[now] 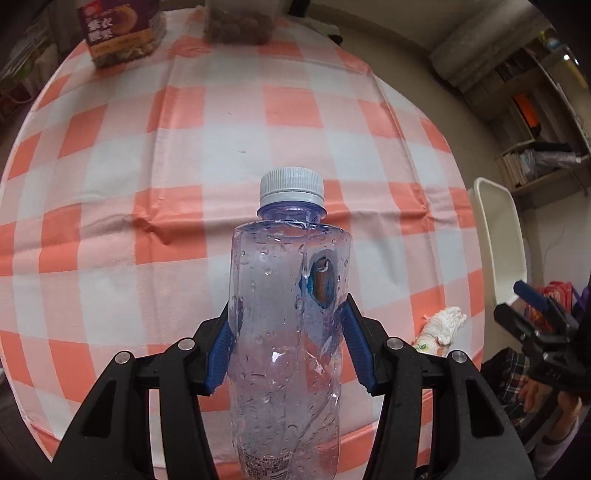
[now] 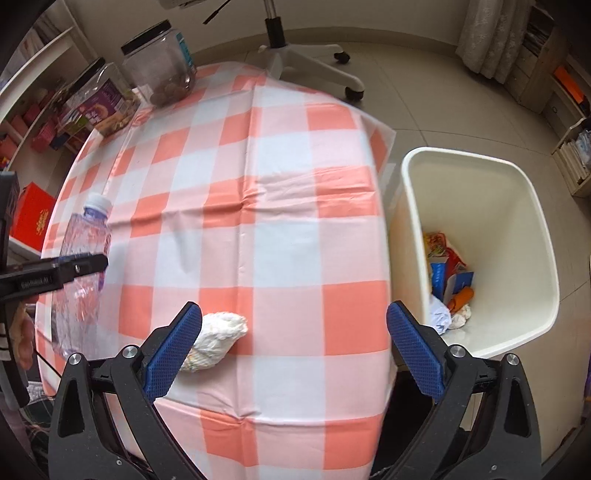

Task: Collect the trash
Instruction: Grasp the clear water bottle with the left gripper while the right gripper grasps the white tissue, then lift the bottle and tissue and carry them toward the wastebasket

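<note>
The left gripper (image 1: 290, 325) pinched a clear plastic bottle (image 1: 286, 332) at mid-body, its blue pads (image 1: 221, 354) pressed against both sides, low in the middle of the left wrist view; the white cap (image 1: 291, 188) pointed toward the top of the frame. Beyond the cap, the orange-and-white checked tablecloth (image 1: 184, 147) lay bare across the middle of the frame, up to a purple snack box (image 1: 118, 33) and a clear jar (image 1: 236, 22) at the upper left edge. In the right wrist view the right gripper (image 2: 293, 347) hung with its fingers spread wide and nothing between them, low in the frame over the near edge of the table. A crumpled white tissue wad (image 2: 218, 339) lay on the cloth just beside the inner face of the left-hand finger (image 2: 173, 350); whether they touched could not be told. The cloth's right edge ran down the middle right of the frame, and just past it, lower than the table, stood a white bin (image 2: 480, 158) holding wrappers (image 2: 447, 266) at its bottom. Tiled floor (image 2: 424, 85) lay open beyond the bin, with a chair base (image 2: 306, 59) at the top centre.
</note>
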Motion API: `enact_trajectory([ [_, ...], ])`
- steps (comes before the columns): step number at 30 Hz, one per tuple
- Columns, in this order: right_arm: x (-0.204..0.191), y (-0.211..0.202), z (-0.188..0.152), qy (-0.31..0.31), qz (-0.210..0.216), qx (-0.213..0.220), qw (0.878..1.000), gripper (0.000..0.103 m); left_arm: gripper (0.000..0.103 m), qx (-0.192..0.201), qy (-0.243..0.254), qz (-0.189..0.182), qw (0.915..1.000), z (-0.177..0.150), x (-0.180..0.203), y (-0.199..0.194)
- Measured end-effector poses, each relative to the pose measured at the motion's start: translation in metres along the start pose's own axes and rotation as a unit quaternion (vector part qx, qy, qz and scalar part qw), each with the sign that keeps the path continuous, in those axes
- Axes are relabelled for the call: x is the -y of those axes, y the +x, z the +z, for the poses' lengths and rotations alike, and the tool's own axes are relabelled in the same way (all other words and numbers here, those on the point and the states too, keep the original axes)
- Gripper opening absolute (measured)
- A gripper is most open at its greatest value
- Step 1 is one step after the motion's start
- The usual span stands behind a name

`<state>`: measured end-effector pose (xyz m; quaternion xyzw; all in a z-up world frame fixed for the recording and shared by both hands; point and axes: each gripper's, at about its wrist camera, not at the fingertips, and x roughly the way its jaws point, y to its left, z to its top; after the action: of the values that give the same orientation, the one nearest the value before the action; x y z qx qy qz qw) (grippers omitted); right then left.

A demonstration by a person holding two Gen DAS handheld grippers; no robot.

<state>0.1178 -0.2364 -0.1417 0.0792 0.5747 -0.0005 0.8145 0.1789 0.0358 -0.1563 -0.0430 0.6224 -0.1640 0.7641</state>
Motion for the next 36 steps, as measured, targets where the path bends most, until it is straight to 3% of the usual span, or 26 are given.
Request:
enact_trajectory([
  [6, -0.05, 0.026, -0.017, -0.015, 0.037, -0.046, 0.998, 0.095, 0.054, 0.082, -0.059, 0.024, 0.9946, 0.002, -0.035, -0.043],
  [9, -0.066, 0.042, -0.022, -0.009, 0.042, -0.063, 0.997, 0.086, 0.054, 0.101, -0.071, 0.019, 0.9921, 0.002, -0.042, -0.055],
  [13, -0.084, 0.055, -0.021, -0.027, 0.002, -0.043, 0.999, 0.079, 0.054, 0.117, -0.067, 0.023, 0.9906, -0.004, -0.04, -0.064],
  [14, -0.087, 0.056, -0.019, -0.031, 0.003, -0.036, 0.999, 0.064, 0.054, 0.12, -0.067, 0.024, 0.9901, -0.005, -0.04, -0.065],
  [15, -0.091, 0.056, -0.016, -0.04, -0.001, -0.025, 0.999, 0.057, 0.054, 0.124, -0.068, 0.027, 0.9895, -0.007, -0.042, -0.067],
  [16, -0.098, 0.057, -0.012, -0.052, 0.003, -0.019, 0.998, 0.037, 0.054, 0.128, -0.07, 0.03, 0.9888, -0.008, -0.044, -0.069],
  [17, -0.102, 0.059, -0.008, -0.062, 0.006, -0.017, 0.998, 0.029, 0.054, 0.132, -0.072, 0.032, 0.9881, -0.008, -0.046, -0.071],
  [23, -0.135, 0.058, 0.015, -0.101, 0.048, 0.005, 0.994, 0.027, 0.054, 0.168, -0.095, 0.028, 0.9808, -0.009, -0.066, -0.087],
  [29, -0.165, 0.015, 0.043, -0.139, 0.066, 0.104, 0.983, 0.027, 0.054, 0.236, -0.11, 0.029, 0.9651, -0.007, -0.074, -0.115],
  [36, -0.165, -0.032, 0.068, -0.13, 0.082, 0.204, 0.967, 0.026, 0.054, 0.289, -0.093, 0.074, 0.9499, -0.005, -0.056, -0.134],
])
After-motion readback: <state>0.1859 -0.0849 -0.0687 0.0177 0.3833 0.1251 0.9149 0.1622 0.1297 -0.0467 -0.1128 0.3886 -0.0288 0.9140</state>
